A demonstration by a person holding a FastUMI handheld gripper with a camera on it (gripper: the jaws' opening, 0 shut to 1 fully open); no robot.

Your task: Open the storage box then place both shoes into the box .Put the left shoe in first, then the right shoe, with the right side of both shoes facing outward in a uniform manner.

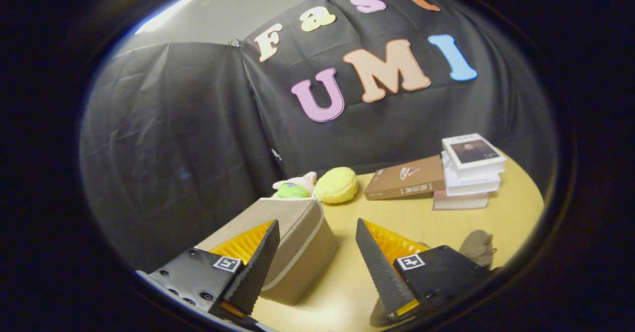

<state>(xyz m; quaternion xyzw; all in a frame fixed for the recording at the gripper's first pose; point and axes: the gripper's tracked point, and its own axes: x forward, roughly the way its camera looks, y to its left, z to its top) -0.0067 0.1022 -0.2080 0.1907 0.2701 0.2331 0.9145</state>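
The gripper point(317, 250) has its two fingers spread wide apart, with nothing between them but bare tabletop; neither finger presses on anything. The left finger point(258, 267) rises in front of the storage box point(292, 252), overlapping its near face in the view, though whether it touches the fabric cannot be told. The right finger point(374, 267) stands clear of the box, over the yellow table point(421, 218). The gripper is held low and tilted, so that the table runs upward to the right and the box leans with it; the hand that carries it is out of sight. The storage box is a tan fabric box with a lighter band along its lid edge, and the lid lies closed on top. It sits on the table just ahead of the left finger, close to the table's left side. Just behind the box, at its far corner, lies a small plush toy point(293, 187) in pink and green, and beside that, touching it or nearly so, a round yellow plush point(337, 185). Farther right of the box, well apart from it, a brown book point(407, 178) leans against a stack of books point(471, 173) with a white one on top. Right of the box, just beyond the right finger, a grey-brown shoe point(477, 246) shows in part near the table's edge.
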